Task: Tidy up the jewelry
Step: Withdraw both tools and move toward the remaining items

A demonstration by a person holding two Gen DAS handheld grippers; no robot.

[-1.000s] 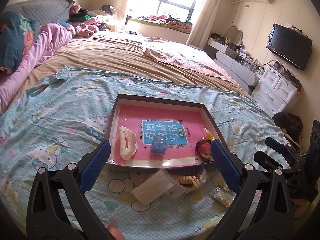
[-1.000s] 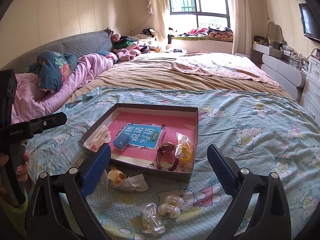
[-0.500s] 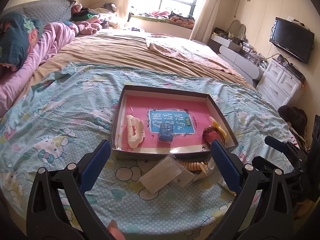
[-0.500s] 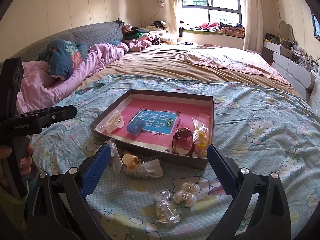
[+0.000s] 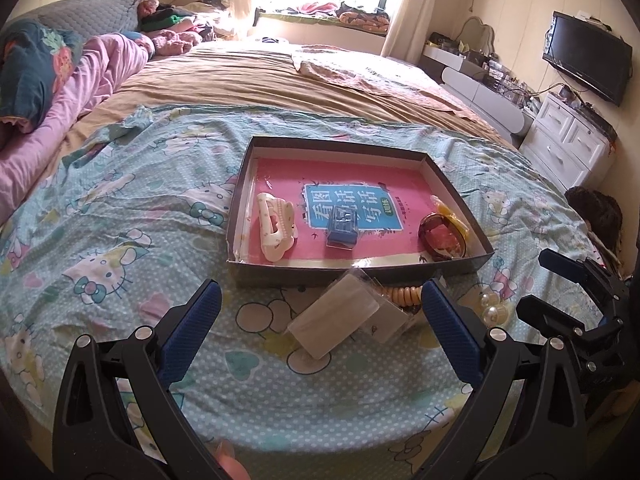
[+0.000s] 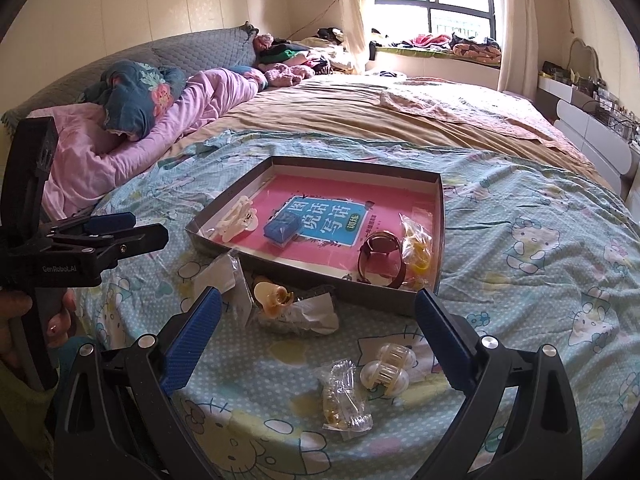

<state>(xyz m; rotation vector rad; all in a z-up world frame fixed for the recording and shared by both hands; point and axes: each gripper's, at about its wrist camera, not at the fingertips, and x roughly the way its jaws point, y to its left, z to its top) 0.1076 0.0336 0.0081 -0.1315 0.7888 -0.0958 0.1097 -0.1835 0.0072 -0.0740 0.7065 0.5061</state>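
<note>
Jewelry sorting on a bed, part done, both tools empty and spread wide.

Box (image 5: 456, 194) sits mid-bed on the cartoon-print sheet (image 5: 120, 208); inside lie a cream hair clip (image 5: 276, 230), a small blue case (image 5: 342, 230), a dark bangle (image 5: 442, 238) and a yellow bagged piece (image 6: 416, 246). Outside, just near of the box wall: clear packets (image 5: 336, 320), a coiled beige hair tie (image 5: 406, 294), a peach clip (image 6: 272, 298); nearer the bed edge, a pearly clip (image 6: 386, 368) beside a bagged trinket (image 6: 344, 396). Left tool (image 5: 320, 320) hangs over the packets, right tool (image 6: 316, 328) above the pearly clip. Likely next: lower onto one loose piece, pinch gently since the plastic is slippery, carry it into the box. Beyond: tan bedspread, pink quilt, sunlit window, wall television, white dresser.
</note>
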